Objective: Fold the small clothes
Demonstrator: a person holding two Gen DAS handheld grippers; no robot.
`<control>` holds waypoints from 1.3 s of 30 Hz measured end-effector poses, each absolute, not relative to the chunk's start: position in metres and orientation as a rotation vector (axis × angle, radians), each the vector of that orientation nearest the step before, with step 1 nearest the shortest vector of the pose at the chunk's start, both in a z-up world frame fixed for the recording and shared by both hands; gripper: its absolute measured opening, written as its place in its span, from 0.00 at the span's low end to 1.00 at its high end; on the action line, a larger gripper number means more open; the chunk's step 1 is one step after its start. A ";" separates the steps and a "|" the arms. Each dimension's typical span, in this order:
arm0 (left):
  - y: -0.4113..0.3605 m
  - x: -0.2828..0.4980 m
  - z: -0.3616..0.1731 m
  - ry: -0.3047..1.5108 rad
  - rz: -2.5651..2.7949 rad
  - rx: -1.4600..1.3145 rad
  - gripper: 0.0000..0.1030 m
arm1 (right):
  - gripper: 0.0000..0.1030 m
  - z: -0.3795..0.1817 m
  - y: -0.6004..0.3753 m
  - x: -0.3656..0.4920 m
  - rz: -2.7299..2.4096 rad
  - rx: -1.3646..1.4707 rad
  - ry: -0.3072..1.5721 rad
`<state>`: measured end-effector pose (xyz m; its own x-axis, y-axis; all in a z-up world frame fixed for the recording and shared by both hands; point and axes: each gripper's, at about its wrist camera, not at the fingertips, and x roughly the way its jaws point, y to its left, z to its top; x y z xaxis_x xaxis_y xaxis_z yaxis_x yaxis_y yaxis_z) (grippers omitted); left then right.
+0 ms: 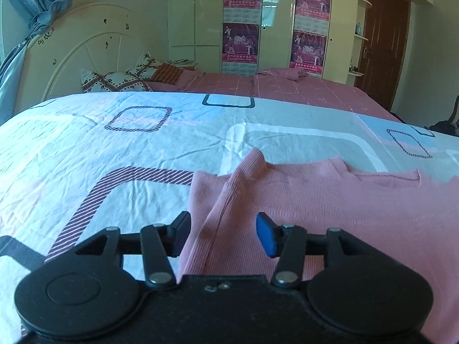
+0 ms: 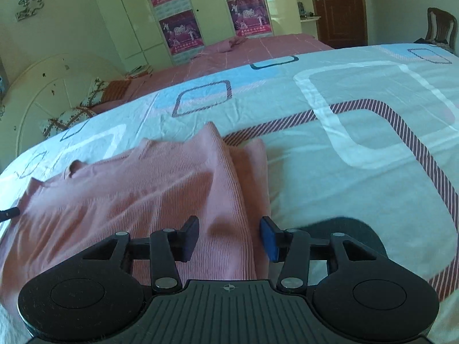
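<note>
Left wrist view: the left gripper hovers over a pink ribbed garment lying flat on a patterned bedsheet, its jaws apart and holding nothing, with a folded edge of the cloth lying below the gap. A sleeve is folded over the body and peaks in a small ridge. In the right wrist view, the right gripper is likewise released, jaws apart above the garment's other folded side, pads not pressing the cloth. Behind stand a cream headboard, pillows and a wardrobe with posters.
</note>
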<state>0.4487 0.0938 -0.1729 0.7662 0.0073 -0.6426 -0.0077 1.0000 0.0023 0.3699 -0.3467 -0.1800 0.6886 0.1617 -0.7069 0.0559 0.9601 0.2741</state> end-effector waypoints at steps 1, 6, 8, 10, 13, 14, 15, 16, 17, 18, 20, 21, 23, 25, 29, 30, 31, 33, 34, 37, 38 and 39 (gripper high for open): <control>0.096 0.442 -0.173 0.704 0.006 0.003 0.48 | 0.46 -0.182 -0.345 0.364 0.058 0.273 0.818; 0.102 0.414 -0.183 0.759 0.008 0.014 0.48 | 0.14 -0.184 -0.342 0.341 0.047 0.264 0.854; 0.103 0.407 -0.187 0.762 0.012 0.008 0.48 | 0.11 -0.180 -0.338 0.332 0.043 0.230 0.846; 0.101 0.405 -0.188 0.755 0.016 0.014 0.44 | 0.10 -0.176 -0.335 0.327 0.048 0.238 0.837; 0.095 0.402 -0.190 0.733 0.029 0.070 0.25 | 0.08 -0.171 -0.332 0.322 0.013 0.194 0.827; 0.095 0.400 -0.191 0.724 0.040 0.084 0.23 | 0.04 -0.175 -0.333 0.322 -0.023 0.154 0.844; 0.097 0.398 -0.192 0.720 0.050 0.080 0.23 | 0.04 -0.181 -0.336 0.321 -0.044 0.144 0.854; 0.100 0.397 -0.193 0.718 0.057 0.069 0.23 | 0.04 -0.182 -0.340 0.319 -0.048 0.164 0.848; 0.102 0.397 -0.192 0.719 0.058 0.064 0.23 | 0.04 -0.181 -0.341 0.319 -0.056 0.176 0.850; 0.103 0.396 -0.191 0.721 0.059 0.065 0.23 | 0.04 -0.180 -0.339 0.319 -0.058 0.175 0.854; 0.105 0.394 -0.187 0.730 0.054 0.058 0.22 | 0.04 -0.178 -0.337 0.316 -0.057 0.162 0.861; 0.105 0.392 -0.185 0.732 0.047 0.048 0.22 | 0.04 -0.178 -0.338 0.313 -0.046 0.165 0.872; 0.104 0.385 -0.178 0.719 0.042 0.045 0.28 | 0.05 -0.174 -0.341 0.305 -0.054 0.186 0.859; 0.100 0.377 -0.170 0.695 0.025 0.036 0.31 | 0.05 -0.162 -0.340 0.296 -0.059 0.207 0.813; 0.076 0.374 -0.157 0.665 -0.044 0.021 0.40 | 0.05 -0.138 -0.310 0.299 0.024 0.164 0.731; 0.068 0.375 -0.155 0.665 -0.065 0.016 0.45 | 0.05 -0.136 -0.296 0.304 0.059 0.155 0.729; 0.059 0.377 -0.155 0.668 -0.088 0.011 0.46 | 0.05 -0.137 -0.283 0.310 0.088 0.144 0.727; 0.042 0.379 -0.156 0.673 -0.128 0.004 0.46 | 0.05 -0.140 -0.257 0.320 0.133 0.117 0.724; 0.034 0.380 -0.158 0.676 -0.141 0.006 0.47 | 0.05 -0.143 -0.244 0.326 0.151 0.108 0.723; 0.023 0.382 -0.171 0.699 -0.139 0.042 0.51 | 0.05 -0.156 -0.223 0.339 0.173 0.112 0.753; 0.024 0.382 -0.177 0.718 -0.133 0.050 0.51 | 0.05 -0.160 -0.220 0.341 0.169 0.095 0.762; 0.027 0.382 -0.184 0.742 -0.127 0.052 0.51 | 0.05 -0.168 -0.217 0.341 0.164 0.071 0.786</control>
